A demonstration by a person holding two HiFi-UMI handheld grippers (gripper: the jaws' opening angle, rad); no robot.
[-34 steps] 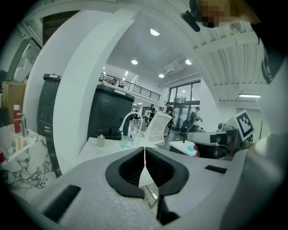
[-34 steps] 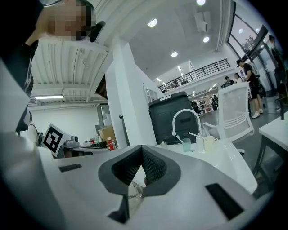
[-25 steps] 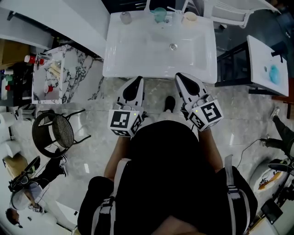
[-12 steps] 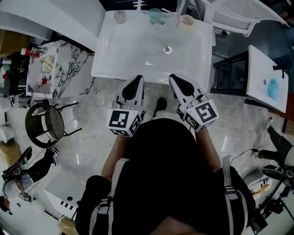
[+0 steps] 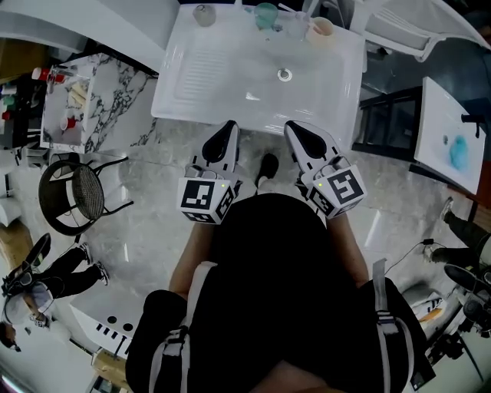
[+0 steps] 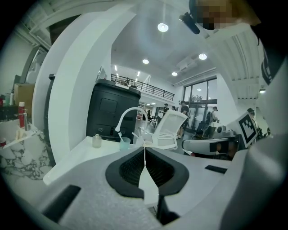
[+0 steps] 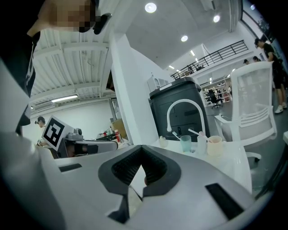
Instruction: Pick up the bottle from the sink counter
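L hand-held gripper (image 5: pixel 228 127) & R hand-held gripper (image 5: pixel 297 129), both closed w/ nothing held, hover by bench (image 5: pixel 192 80) front edge, bottle (image 5: pixel 203 14) well ahead at far-left corner.

Bottle (image 5: pixel 203 14): small, clear, with a rounded cap.
Pose: upright.
Place: back left corner of the white sink table (image 5: pixel 192 84), left of the teal cup (image 5: pixel 265 14), apart from it.

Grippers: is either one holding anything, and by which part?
Nothing is held: the left gripper and the right gripper both have their jaws shut and empty.
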